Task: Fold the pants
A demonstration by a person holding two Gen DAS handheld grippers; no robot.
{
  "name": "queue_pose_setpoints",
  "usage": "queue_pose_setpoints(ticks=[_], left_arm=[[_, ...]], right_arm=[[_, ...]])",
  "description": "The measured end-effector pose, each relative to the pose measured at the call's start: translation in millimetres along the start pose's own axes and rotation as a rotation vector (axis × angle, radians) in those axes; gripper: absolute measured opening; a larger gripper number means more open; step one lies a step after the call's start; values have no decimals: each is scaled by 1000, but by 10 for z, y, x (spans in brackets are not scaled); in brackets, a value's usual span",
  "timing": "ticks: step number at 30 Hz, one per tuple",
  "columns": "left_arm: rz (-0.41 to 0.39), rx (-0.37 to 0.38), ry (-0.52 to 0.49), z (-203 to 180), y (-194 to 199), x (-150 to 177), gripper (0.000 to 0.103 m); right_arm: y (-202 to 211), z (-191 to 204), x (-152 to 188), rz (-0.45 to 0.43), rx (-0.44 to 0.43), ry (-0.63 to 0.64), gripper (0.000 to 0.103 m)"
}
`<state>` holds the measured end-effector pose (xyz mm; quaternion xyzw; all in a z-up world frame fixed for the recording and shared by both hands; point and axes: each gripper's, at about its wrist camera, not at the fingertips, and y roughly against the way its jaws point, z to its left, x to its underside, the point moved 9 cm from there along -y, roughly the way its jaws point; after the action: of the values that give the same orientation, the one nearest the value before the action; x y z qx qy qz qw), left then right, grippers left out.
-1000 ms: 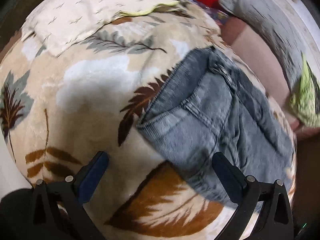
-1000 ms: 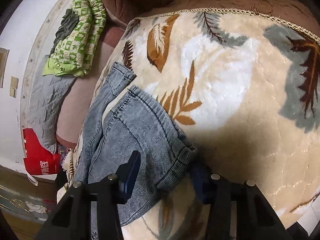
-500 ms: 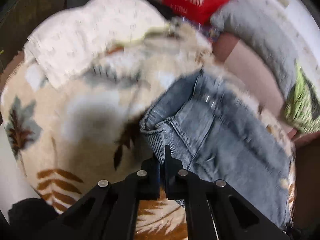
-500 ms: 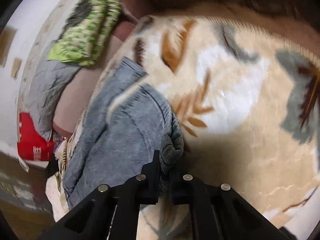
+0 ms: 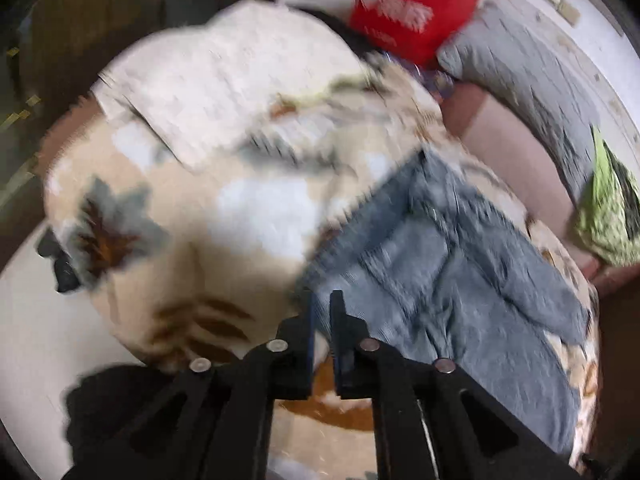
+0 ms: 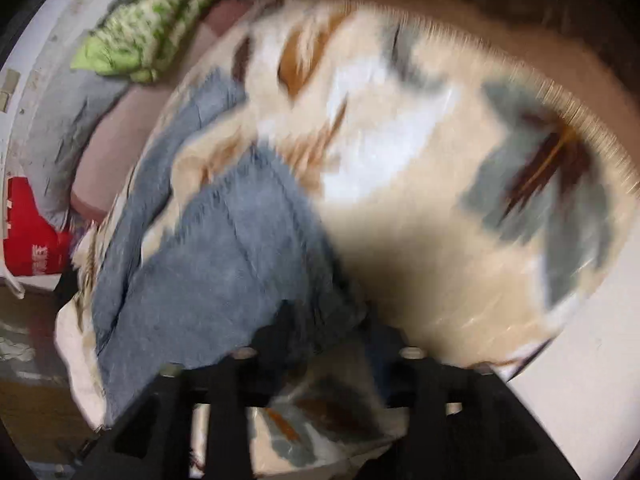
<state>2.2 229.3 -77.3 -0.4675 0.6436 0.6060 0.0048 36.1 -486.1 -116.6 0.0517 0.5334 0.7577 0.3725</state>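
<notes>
The left hand-held gripper (image 5: 320, 308) is almost shut, with a thin edge of the blue jeans (image 5: 452, 280) pinched between its two black fingers. Its jaws have just opened a tiny bit, and the cloth is between them. The right hand-held gripper (image 6: 332, 320) has its fingers set wider apart, with a thick bunch of the jeans (image 6: 224, 248) sitting between them. Its jaws have just been opening, and the blur makes it hard to tell if the pads press on the cloth.

The jeans lie just in front of both grippers and spread away from them on a soft cream blanket (image 5: 248, 216) with brown and grey leaves. The blanket covers a bed. Farther out from the left gripper lies a pale cloth (image 5: 224, 92) on the blanket. Past the jeans, to the side, is a grey quilt (image 5: 532, 76) and a green patterned cloth (image 5: 608, 216). Far beyond sits a red bag (image 5: 408, 12) with white writing, too blurry to read. A white wall (image 6: 24, 56) stands behind the quilt.
</notes>
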Motion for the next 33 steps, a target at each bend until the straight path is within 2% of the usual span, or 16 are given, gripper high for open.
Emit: queue_pose_setpoints(ticks=[1,3,5,9,12,14,15,19,21,23,27,29,30,31,32,33], left_arm=[[-26,6,-8,-45,58,-60,22],[-82,42,-64,-278,157,-170,63],[-111,88,-163,-609,157,-177,72],[-38,149,-368,-1255,-153,109,72],[36,104,-462,-1408,-509,376,72],[116,49,-488,-1345,-766,567,72],[140,30,-495,-1310,-860,632,72],[84,14,-555,-1316,-890,711,73],[84,14,-551,-1318,-887,714,73],[96,15,-546,-1319,-868,708,73],[93,55,-509,-1292,-766,498,73],[56,77,-463,-1292,-709,269,73],[47,86,-441,-1286,-693,165,74],[42,86,-418,-1279,-702,54,75],[37,71,-396,-1258,-755,-87,75],[32,52,-387,-1243,-812,-190,75]], right_arm=[[98,24,-132,-53,-10,-1,61],[124,158,-333,-83,-51,26,63],[-44,380,-509,-58,-91,88,63],[-608,627,-710,11,-26,196,63],[-929,636,-778,53,32,219,62],[-1024,716,-738,67,50,300,39],[-1017,741,-725,66,77,338,22],[-804,879,-814,-46,161,446,15],[-816,851,-869,-95,241,472,4],[-1120,689,-781,-12,307,473,4],[-987,670,-815,-61,201,429,6],[-865,733,-933,-89,131,395,14],[-831,774,-1006,-99,100,377,32],[-834,818,-1085,-92,61,349,60],[-876,920,-1189,-83,23,317,70],[-917,993,-1313,-89,-20,283,72]])
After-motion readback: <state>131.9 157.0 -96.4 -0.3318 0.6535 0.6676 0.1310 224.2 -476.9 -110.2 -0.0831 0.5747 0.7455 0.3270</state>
